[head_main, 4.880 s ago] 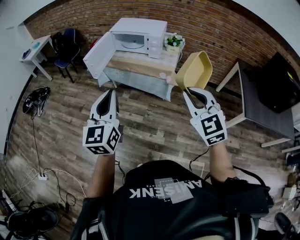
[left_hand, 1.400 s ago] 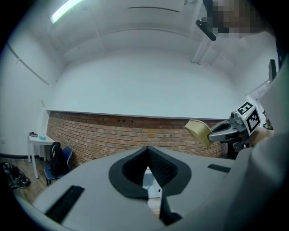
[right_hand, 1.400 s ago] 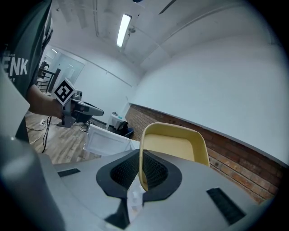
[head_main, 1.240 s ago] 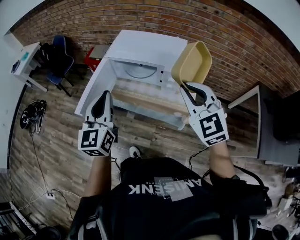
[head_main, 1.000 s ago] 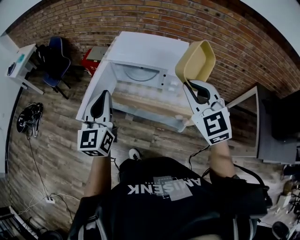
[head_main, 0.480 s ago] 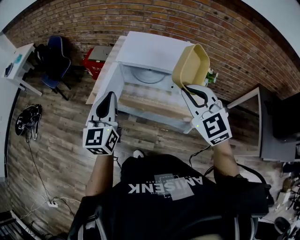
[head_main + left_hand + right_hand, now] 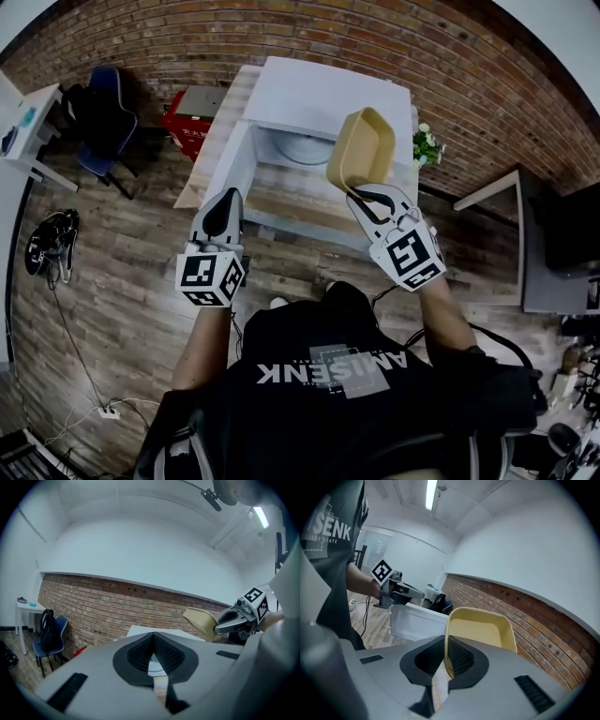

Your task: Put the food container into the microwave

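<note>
Jaws of the left gripper [image 7: 223, 199], left of centre, sit pressed together, empty. Those of the right gripper [image 7: 360, 193] pinch the rim of the pale yellow plastic food container [image 7: 360, 150]. It has swung left and now fronts the open white microwave [image 7: 328, 94], so insertion seems next.

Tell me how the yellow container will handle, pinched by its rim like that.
Probably light and stiff: the container holds its shape, gripped by one rim edge in the right gripper. It looks empty, so nothing should spill. With so small a bite, it may pivot or slip if bumped.
</note>
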Tool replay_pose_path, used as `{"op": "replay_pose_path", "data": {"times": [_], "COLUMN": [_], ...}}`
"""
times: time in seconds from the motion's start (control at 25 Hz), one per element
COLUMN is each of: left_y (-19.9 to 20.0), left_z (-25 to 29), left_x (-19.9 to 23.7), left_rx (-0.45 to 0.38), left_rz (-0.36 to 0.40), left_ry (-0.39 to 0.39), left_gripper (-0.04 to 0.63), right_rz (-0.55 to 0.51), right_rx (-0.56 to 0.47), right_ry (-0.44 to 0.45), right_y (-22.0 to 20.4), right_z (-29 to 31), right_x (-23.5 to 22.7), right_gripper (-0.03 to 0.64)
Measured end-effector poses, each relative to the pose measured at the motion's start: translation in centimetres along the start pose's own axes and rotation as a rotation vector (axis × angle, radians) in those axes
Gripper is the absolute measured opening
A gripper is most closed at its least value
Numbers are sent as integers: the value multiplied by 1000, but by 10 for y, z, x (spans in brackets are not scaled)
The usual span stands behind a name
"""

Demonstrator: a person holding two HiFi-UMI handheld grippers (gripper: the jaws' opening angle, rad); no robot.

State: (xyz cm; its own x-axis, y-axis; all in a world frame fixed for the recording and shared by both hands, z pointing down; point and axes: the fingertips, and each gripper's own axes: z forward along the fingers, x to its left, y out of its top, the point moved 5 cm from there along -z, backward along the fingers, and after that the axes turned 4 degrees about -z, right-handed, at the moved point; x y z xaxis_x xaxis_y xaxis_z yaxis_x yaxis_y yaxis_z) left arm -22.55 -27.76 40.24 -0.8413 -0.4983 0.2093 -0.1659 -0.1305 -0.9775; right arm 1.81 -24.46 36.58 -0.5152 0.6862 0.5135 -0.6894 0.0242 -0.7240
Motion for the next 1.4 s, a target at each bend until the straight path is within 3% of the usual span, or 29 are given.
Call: {"op": "replay_pose_path", "data": {"times": [0.28,0.52,0.72,0.96,1.4], "left_y": [-11,-22,-22,-29,-30], "left_z": [17,29,29,28,29], "left_x": [7,12,20,28,31], "left_rx": [23,47,42,37,44], "left_rz": [15,6,6,-10,10], "left_ry": [14,61,102,139,169], "left_gripper": [12,12,12,12,12], "right_rz": [-67,-126,-186,-174,-178], "right_rx": [20,20,43,81,145], "right_ry": [148,327,418,486,486], "right_y": [-18,-37,-53,-80,-115], "right_z": [39,73,96,129,174], "right_x": [14,28,43,51,48], "right_gripper": [52,52,52,52,52]}}
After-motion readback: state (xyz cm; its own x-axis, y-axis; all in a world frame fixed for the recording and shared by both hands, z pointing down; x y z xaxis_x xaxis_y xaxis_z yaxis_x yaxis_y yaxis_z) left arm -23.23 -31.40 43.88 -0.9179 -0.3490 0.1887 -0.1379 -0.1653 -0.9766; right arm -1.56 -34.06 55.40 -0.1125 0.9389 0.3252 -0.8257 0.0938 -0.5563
